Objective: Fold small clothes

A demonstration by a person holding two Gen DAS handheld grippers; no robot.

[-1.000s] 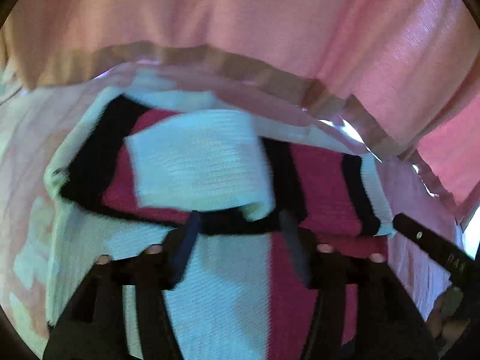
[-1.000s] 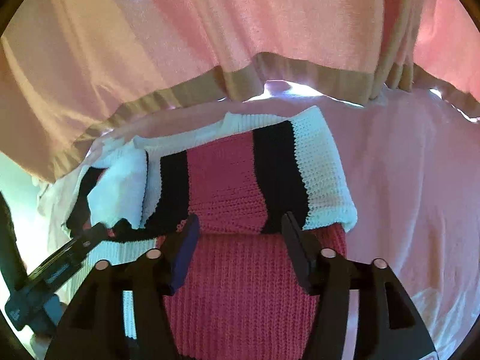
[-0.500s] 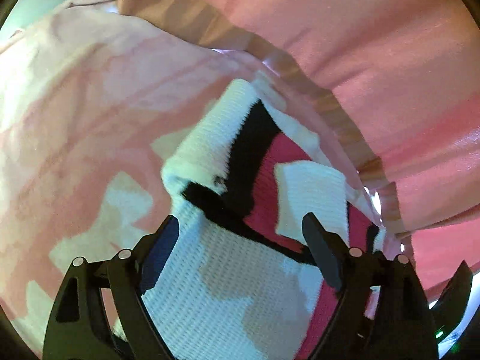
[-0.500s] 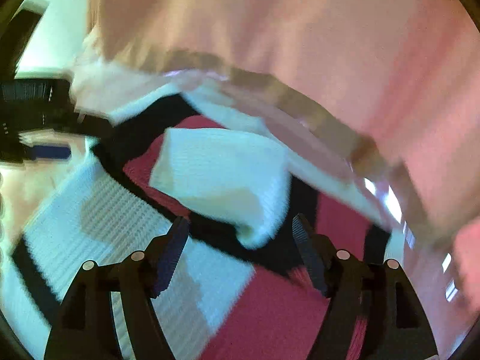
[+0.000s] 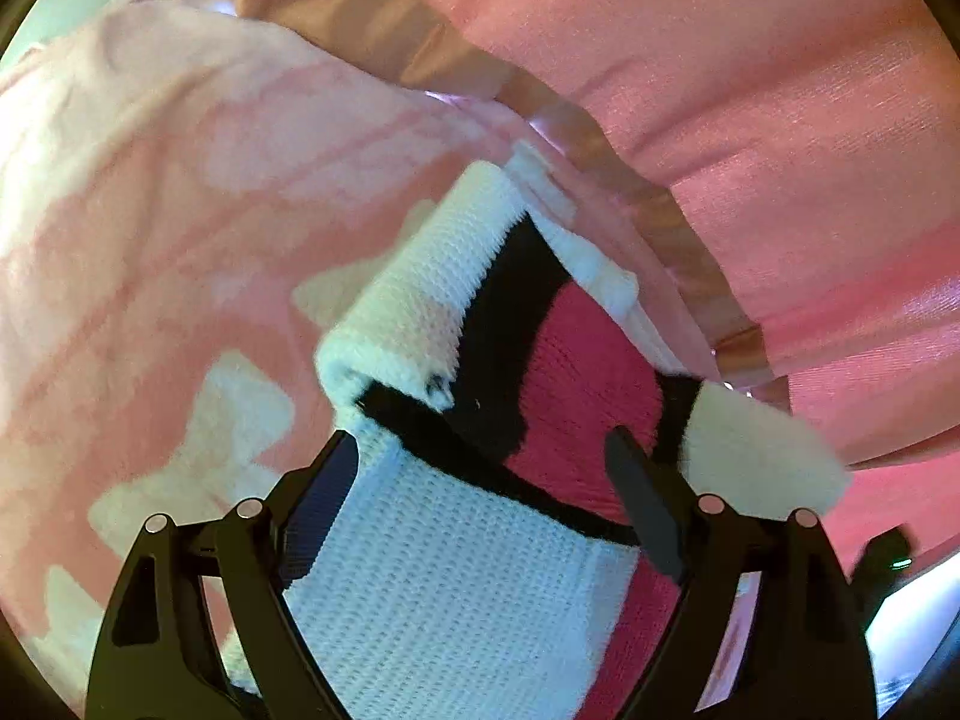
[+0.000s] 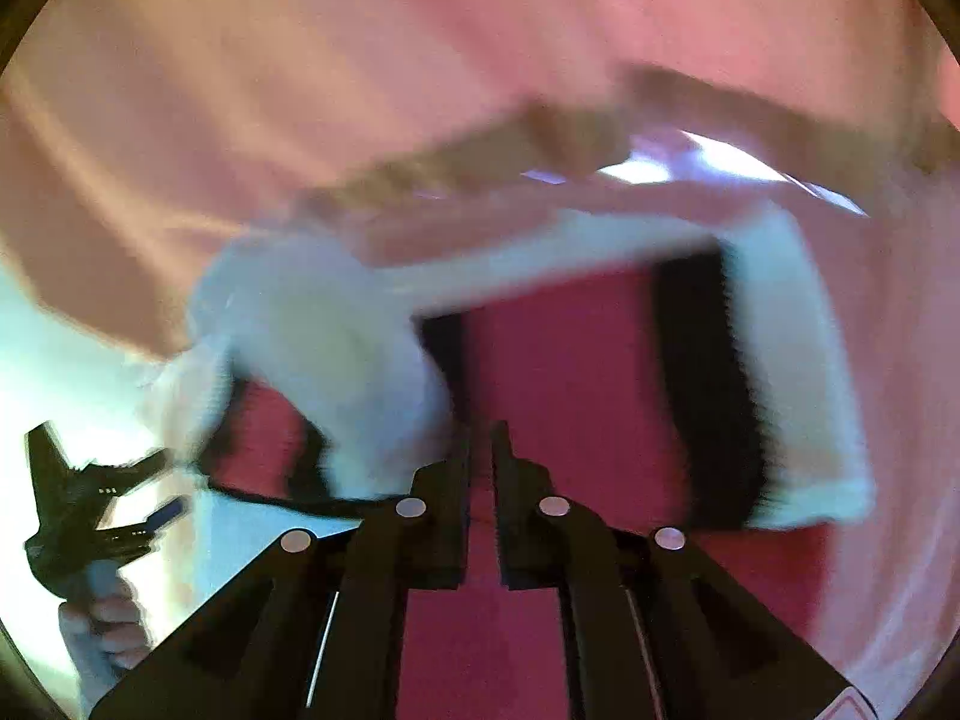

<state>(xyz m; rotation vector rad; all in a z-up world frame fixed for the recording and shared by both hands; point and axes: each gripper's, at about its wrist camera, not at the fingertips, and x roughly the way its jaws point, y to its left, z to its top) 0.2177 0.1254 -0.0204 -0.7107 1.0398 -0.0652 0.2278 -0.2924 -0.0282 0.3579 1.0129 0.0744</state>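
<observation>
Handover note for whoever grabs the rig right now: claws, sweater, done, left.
Left claw: open, over the sweater's white panel, gripping nothing.
Right claw: closing, jaws almost together over the red panel; view too blurred to tell if knit is pinched.
Sweater: on the pink sheet, below the pink curtain.
Done: top edge and a white sleeve turned onto the body.
Left: probably finish folding and flatten.

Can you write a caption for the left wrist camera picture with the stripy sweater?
The open left gripper hovers over a white, black and red knitted sweater lying on a pink bedspread.
</observation>
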